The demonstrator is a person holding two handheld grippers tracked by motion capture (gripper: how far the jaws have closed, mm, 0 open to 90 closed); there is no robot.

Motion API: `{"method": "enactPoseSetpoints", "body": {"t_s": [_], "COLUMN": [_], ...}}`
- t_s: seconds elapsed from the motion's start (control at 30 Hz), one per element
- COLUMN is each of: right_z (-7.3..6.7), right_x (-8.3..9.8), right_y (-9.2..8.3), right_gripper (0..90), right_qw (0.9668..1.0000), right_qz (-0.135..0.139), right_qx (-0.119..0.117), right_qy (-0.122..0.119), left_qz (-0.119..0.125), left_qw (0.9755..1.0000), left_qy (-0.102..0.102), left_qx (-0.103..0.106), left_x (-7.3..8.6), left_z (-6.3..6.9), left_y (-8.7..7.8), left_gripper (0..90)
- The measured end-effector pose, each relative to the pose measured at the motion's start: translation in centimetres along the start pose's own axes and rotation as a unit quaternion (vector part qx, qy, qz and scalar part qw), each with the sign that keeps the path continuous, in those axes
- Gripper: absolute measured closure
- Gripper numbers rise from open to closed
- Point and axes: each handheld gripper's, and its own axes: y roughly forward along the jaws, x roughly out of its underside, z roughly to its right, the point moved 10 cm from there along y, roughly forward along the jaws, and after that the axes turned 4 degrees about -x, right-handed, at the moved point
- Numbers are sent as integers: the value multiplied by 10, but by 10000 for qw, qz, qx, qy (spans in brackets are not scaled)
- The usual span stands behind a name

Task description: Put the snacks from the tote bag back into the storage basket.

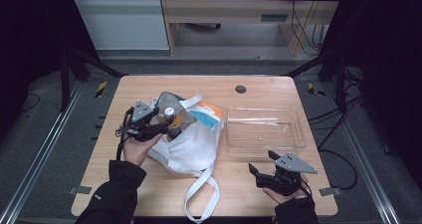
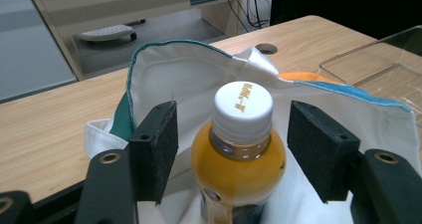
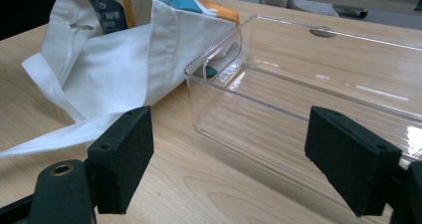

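My left tongs point(image 2: 231, 149) stand apart around the bottle point(image 2: 239, 154), upright in the bag point(image 2: 169, 74) on the table point(image 1: 149, 194); pads not touching. I'd centre on the neck under the cap, then squeeze and lift straight. Right tongs point(image 3: 226, 159) apart, empty, near the tray point(image 3: 318, 84).

Bottle cap point(image 2: 243, 108): small yellow print on top, too blurred to read. Bottle label point(image 3: 110, 10), dark panel w/ white lettering and a round logo, also illegible. No other text legible.

One bottle point(image 2: 239, 149), one cloth bag point(image 1: 191, 142), one clear tray point(image 1: 263, 129) — two grippers.
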Motion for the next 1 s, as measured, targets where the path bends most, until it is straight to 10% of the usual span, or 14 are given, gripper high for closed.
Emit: {"method": "enactPoseSetpoints", "body": {"t_s": [1.0], "right_z": [3], "right_x": [8], "right_y": [2], "right_gripper": [205], "right_qw": [9999], "right_qz": [-128], "right_qx": [37], "right_qy": [-49], "left_qz": [16], "left_qw": [10000], "left_qy": [-43], "left_qx": [-63], "left_x": [0], "left_z": [7], "left_y": [20], "left_gripper": [583]}}
